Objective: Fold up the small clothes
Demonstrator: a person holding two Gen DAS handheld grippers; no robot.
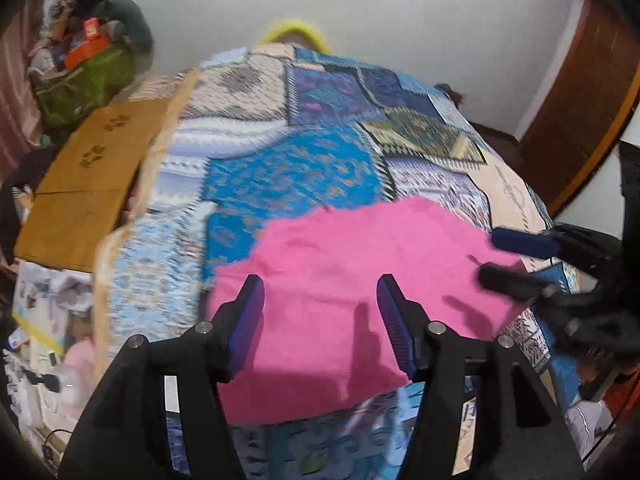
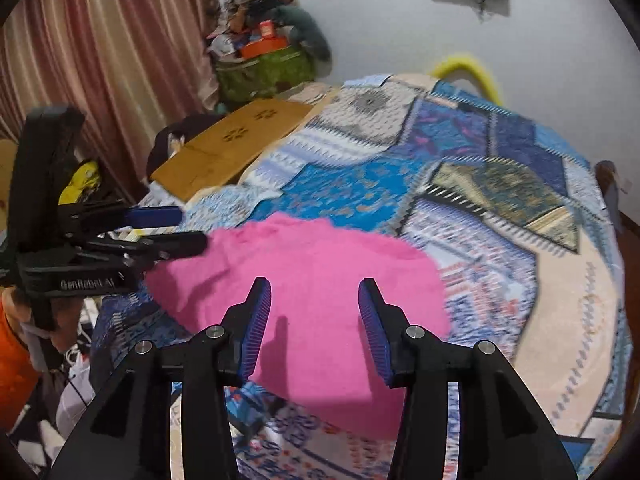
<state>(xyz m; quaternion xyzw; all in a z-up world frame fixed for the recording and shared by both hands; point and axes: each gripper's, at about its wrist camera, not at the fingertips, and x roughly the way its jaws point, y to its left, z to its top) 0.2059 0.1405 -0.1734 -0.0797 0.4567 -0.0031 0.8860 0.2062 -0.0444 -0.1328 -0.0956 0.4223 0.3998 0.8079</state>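
Pink cloth [image 1: 340, 288] lies spread, slightly rumpled, on the patterned bedspread [image 1: 288, 176], near edge of the bed. Left gripper [image 1: 320, 312] hangs over its near-left part, jaws apart, nothing between them. Right gripper [image 2: 316, 316] over the near-right part, jaws likewise parted and empty. Step, as judged: garment laid out, between folds. Next move calls for lowering both onto an edge or corners, closing, then carrying that edge across.

A matt pink cloth garment [image 1: 344, 280] lies on a patterned blue patchwork cotton bedspread [image 1: 296, 176]. The matt black plastic left gripper [image 1: 320, 300] has ribbed blue pads [image 1: 394, 320] and shiny metal pins. Beside the bed, dull brown cardboard [image 1: 84, 184].
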